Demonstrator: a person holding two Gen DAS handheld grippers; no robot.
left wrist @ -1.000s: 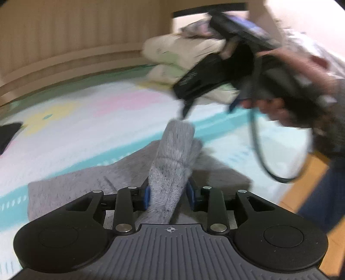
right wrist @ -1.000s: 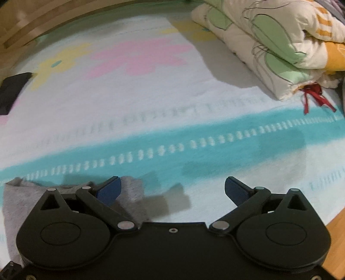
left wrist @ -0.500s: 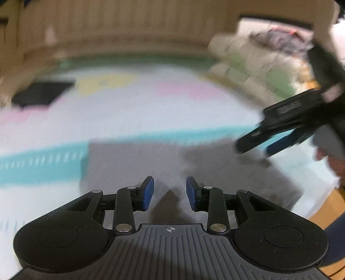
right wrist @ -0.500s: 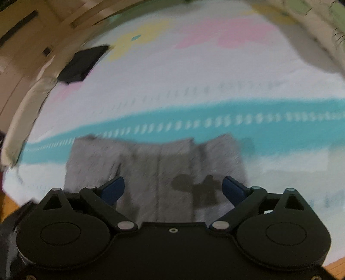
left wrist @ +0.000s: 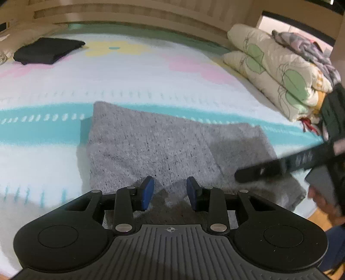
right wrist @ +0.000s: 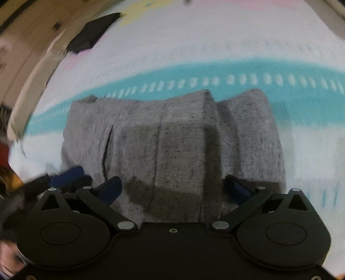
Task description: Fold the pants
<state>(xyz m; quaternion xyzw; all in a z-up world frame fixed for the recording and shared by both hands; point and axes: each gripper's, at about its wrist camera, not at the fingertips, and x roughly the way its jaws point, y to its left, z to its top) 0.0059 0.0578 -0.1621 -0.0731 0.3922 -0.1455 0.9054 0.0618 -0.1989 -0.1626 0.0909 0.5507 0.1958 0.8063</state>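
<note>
The grey pants (left wrist: 151, 146) lie folded into a flat rectangle on the pastel blanket (left wrist: 129, 75). My left gripper (left wrist: 170, 187) hovers over their near edge, its blue pads a narrow gap apart with nothing between them, so it is open. In the right wrist view the same pants (right wrist: 183, 133) show several lengthwise folds and seams. My right gripper (right wrist: 172, 185) is low over them and its jaws are opening wide; the cloth lies under the fingers, not pinched. One black finger of the right gripper (left wrist: 269, 170) reaches over the pants' right end.
A folded black garment (left wrist: 47, 50) lies at the far left of the bed. A folded floral quilt (left wrist: 280, 71) with dark clothes on top sits at the far right. A wooden bed frame (left wrist: 129, 13) runs behind. A hand (left wrist: 323, 202) and wooden floor show at the right edge.
A second ago my left gripper pinched a raised strip of grey cloth; it has let go and the pants lie flat. Both grippers have dropped closer, and the right one swung over the pants.
</note>
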